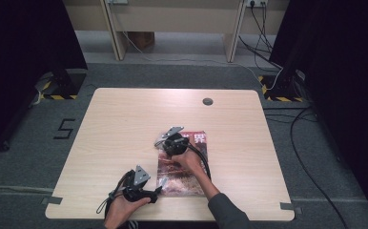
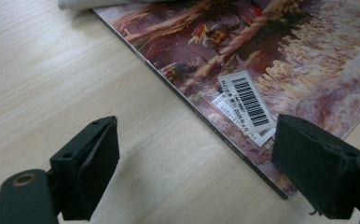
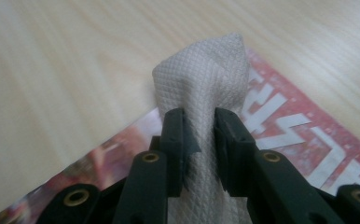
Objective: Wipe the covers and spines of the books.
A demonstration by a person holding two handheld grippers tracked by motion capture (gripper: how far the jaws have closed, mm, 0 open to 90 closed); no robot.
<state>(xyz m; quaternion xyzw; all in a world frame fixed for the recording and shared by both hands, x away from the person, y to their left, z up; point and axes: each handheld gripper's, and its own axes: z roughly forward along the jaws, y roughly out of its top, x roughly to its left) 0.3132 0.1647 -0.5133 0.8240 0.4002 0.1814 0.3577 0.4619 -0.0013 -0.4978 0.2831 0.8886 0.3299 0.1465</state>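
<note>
Right gripper (image 3: 199,140) is clamped on a folded white paper towel (image 3: 206,84) above the far left corner of the magazine (image 1: 184,164), which lies flat on the bench (image 1: 125,124). Left gripper (image 2: 197,172) stands open at the magazine's near left corner, jaws straddling its edge. The towel is judged light, soft and easily crushed, so hold it at mid-fold; the glossy magazine is likely slippery and needs steadying at its edge.

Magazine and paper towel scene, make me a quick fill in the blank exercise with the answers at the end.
1. The right gripper is shut on a folded white paper ____.
2. The magazine lies flat on the wooden ____.
3. The left gripper has its jaws ____ around the magazine's near corner.
4. A white sticker on the magazine's cover carries a black ____.

Missing words: towel; table; open; barcode
</note>
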